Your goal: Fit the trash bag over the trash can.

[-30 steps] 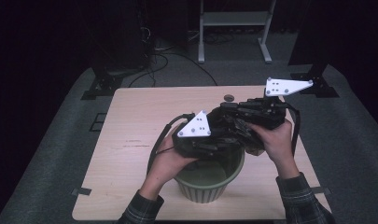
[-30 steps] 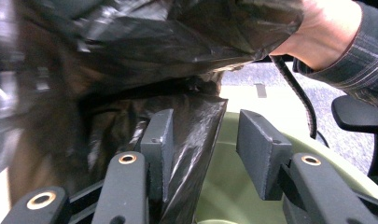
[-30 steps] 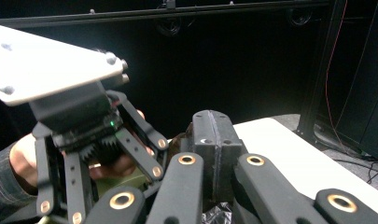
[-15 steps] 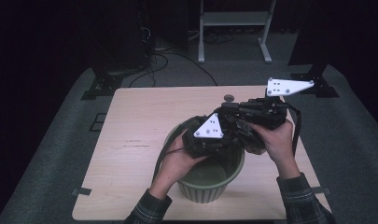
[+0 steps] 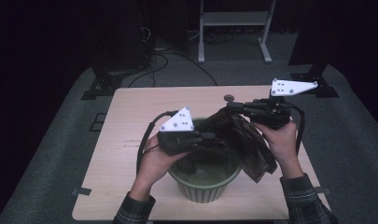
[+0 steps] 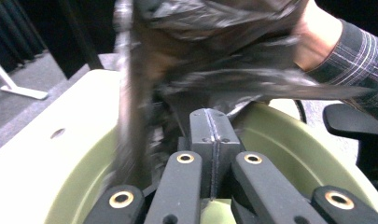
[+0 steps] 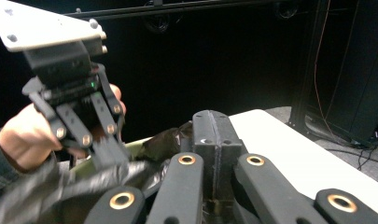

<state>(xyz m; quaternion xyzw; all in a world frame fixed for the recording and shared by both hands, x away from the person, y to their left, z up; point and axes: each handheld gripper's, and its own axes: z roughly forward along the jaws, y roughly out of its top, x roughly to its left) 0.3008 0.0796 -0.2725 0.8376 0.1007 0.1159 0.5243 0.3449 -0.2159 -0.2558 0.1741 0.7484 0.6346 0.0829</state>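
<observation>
Wooden table (image 5: 130, 121) bears unlabelled green bin (image 5: 206, 179), dark bag (image 5: 245, 140).

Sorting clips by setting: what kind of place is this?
Probably a lab or recording studio, not a home: black curtains all round, a lone wooden table on grey carpet, and cables and stand feet behind it.

Both claws (image 5: 210, 136) (image 5: 233, 107) clamped tight

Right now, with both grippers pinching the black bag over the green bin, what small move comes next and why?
Probably draw the left gripper away from the right gripper to spread the black bag. It hangs bunched between them, half outside the green bin, mouth unopened.
</observation>
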